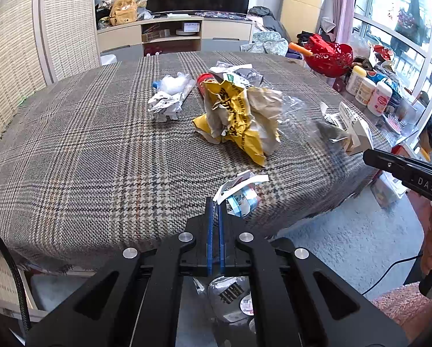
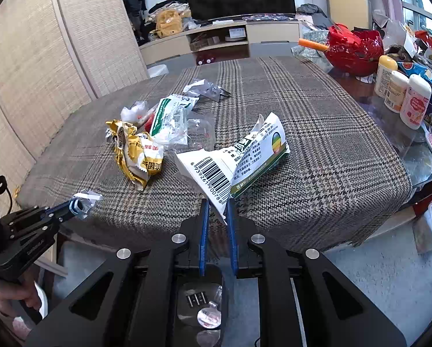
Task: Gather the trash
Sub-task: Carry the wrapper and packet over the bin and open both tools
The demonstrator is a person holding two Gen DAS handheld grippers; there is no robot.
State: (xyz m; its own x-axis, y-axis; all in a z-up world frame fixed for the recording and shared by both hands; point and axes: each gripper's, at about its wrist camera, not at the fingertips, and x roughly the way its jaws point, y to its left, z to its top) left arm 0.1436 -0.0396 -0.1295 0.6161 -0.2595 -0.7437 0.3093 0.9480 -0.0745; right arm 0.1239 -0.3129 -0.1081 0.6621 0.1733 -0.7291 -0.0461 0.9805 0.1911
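Observation:
My left gripper (image 1: 215, 204) is shut on a small blue-and-white crumpled wrapper (image 1: 240, 195) at the table's near edge; it also shows in the right wrist view (image 2: 84, 199). My right gripper (image 2: 217, 202) is shut on the corner of a flattened white-and-green box (image 2: 239, 156) with a barcode, which lies on the plaid cloth. A yellow crumpled snack bag (image 1: 239, 115) (image 2: 135, 150) lies mid-table. A white-and-green plastic bag (image 2: 171, 115), crumpled white paper (image 1: 165, 104) and clear plastic (image 2: 206, 88) lie farther back.
The plaid-covered table (image 1: 86, 159) fills the view. Below both grippers is a bin with trash (image 1: 230, 297) (image 2: 201, 303). A red basket (image 2: 354, 49) and several white bottles (image 2: 404, 95) stand at the right. A TV cabinet (image 1: 172, 31) stands behind.

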